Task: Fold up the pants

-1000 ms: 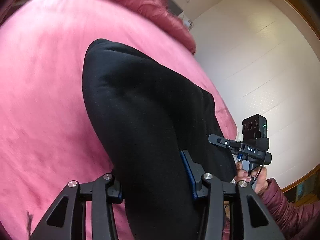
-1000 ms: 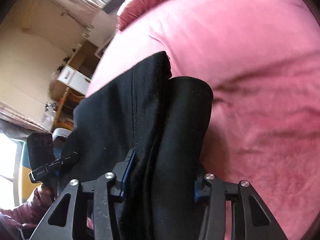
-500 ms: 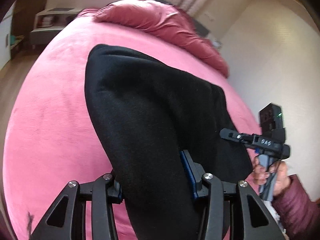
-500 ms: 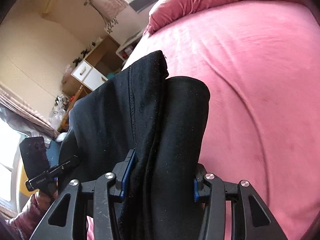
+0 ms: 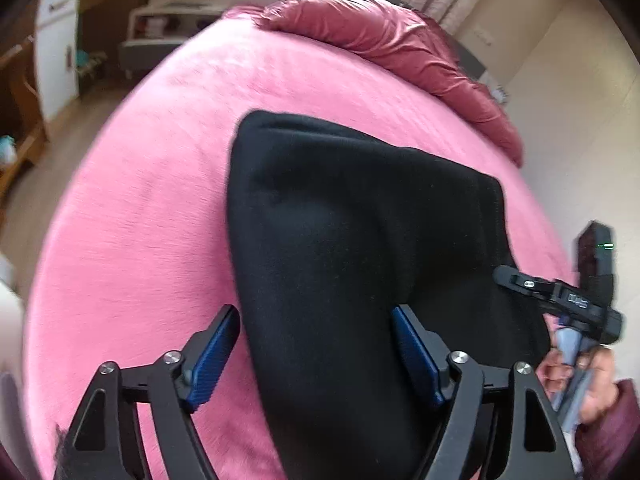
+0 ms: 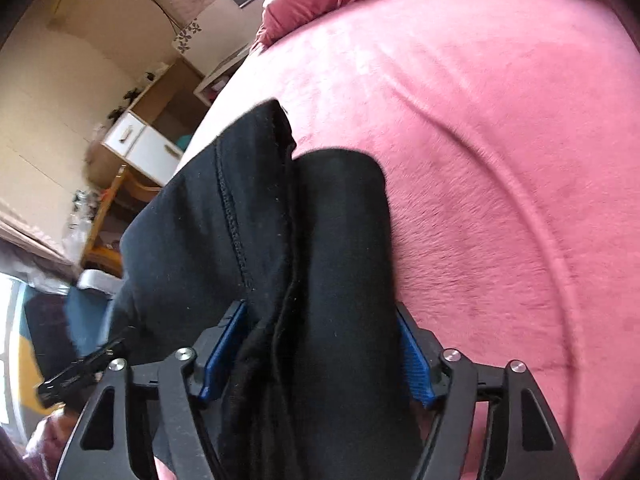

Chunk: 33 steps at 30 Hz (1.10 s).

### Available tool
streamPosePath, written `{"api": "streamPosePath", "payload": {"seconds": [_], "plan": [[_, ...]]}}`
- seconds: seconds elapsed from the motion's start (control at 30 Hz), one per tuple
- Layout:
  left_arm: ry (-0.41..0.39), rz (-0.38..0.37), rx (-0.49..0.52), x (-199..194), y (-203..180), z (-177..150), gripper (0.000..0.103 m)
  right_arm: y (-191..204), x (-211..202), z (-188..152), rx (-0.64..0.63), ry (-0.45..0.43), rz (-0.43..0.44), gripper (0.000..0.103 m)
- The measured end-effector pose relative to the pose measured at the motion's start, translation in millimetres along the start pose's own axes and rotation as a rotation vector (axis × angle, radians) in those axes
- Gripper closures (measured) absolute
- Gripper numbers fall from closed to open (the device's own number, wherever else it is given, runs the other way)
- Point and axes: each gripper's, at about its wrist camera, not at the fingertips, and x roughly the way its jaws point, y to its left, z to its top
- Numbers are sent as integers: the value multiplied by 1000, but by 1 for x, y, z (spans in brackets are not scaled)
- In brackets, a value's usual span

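Observation:
The black pants [image 5: 360, 240] lie folded over on the pink bed [image 5: 140, 200]. My left gripper [image 5: 316, 348] is open, its blue pads spread apart, the left pad clear of the cloth and the right pad against it. In the right wrist view the pants [image 6: 320, 260] run between the fingers of my right gripper [image 6: 316, 352], whose blue pads sit wide on either side of the thick fold. The right gripper also shows in the left wrist view [image 5: 560, 300], at the pants' right edge.
A red-pink duvet [image 5: 380, 36] is bunched at the head of the bed. A white cabinet [image 5: 56, 40] and low shelf [image 5: 168, 28] stand left of the bed. Wooden shelves with white drawers [image 6: 140, 144] stand by the wall in the right wrist view.
My left gripper has opened and let go of the pants; its left pad now stands clear of the cloth. Both grippers have pulled back, showing more of the room. The right jaws look slightly wider.

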Motion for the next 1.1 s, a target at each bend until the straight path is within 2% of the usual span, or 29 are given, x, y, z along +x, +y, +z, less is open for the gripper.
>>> {"api": "streamPosePath", "payload": {"seconds": [0.1, 0.17, 0.2, 0.4, 0.6, 0.73, 0.83, 1.1], "plan": [[-43, 76, 3, -17, -7, -6, 21, 15, -17, -3, -40, -31, -62, 30], [-65, 117, 13, -23, -16, -11, 21, 24, -26, -6, -83, -61, -134, 30], [-73, 122, 14, -27, -16, -15, 21, 28, -31, -8, -106, -78, -177, 30], [-147, 197, 29, -56, -23, -31, 21, 46, -49, -20, -138, -139, -302, 30], [-212, 261, 55, -76, -41, -42, 21, 64, -73, -38, -168, -196, -333, 30], [-237, 255, 71, -91, -49, -52, 21, 68, -61, -48, -206, -138, -380, 30], [-254, 253, 75, -103, -54, -58, 21, 65, -50, -48, -195, -107, -383, 30], [-285, 271, 87, -126, -61, -76, 21, 84, -75, -56, -176, -176, -388, 30]]}}
